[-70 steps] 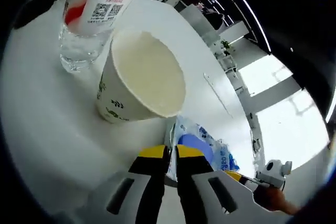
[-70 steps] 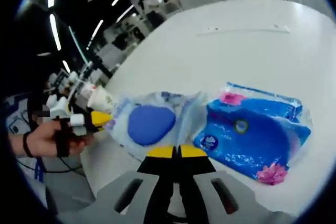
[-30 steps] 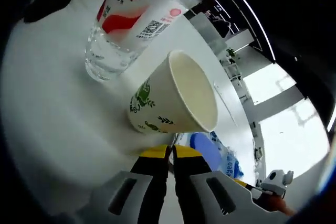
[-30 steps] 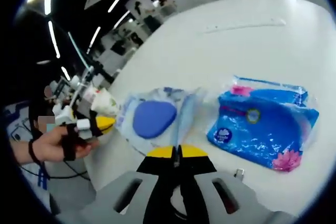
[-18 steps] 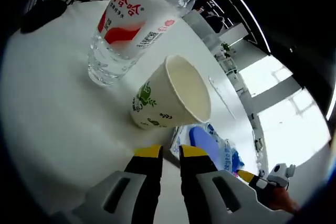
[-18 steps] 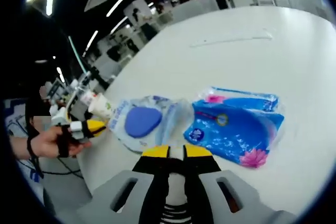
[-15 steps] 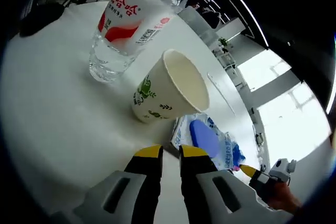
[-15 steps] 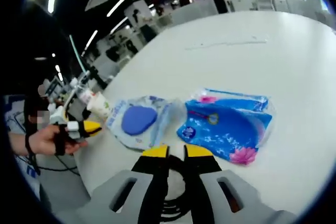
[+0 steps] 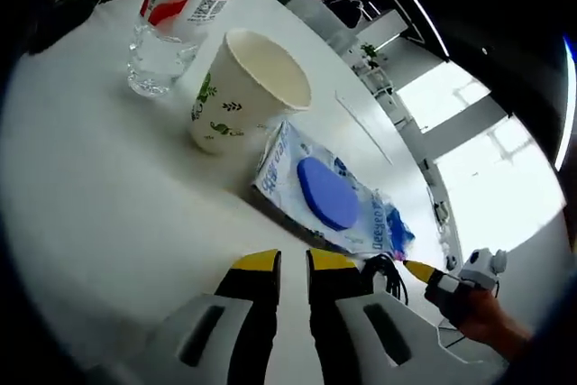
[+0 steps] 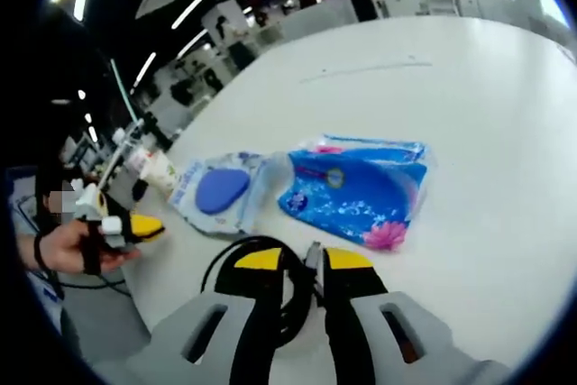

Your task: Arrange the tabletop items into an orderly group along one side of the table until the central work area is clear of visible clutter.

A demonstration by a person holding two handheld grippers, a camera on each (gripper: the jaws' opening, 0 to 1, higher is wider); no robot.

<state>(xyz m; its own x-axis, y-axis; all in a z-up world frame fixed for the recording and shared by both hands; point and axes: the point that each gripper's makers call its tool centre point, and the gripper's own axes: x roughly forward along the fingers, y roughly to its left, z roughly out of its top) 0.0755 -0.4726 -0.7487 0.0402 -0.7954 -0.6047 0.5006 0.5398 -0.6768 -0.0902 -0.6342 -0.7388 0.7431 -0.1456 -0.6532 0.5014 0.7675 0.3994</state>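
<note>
on the white table (image 10: pixel 505 114) there is one paper cup (image 9: pixel 236 87), one clear water bottle (image 9: pixel 171 20), one wet wipes pack with a blue oval lid (image 9: pixel 326 191), one blue tissue pack (image 10: pixel 359 188) and one coiled black cable (image 10: pixel 290 288). two grippers are present: one left gripper (image 9: pixel 289 261), one right gripper (image 10: pixel 303 259).

Matt paper cup (image 9: pixel 236 87) at ten o'clock; clear ribbed plastic bottle (image 9: pixel 171 24); glossy crinkled plastic wipes packs (image 10: pixel 359 188); smooth matt white table (image 10: pixel 487 132).
</note>
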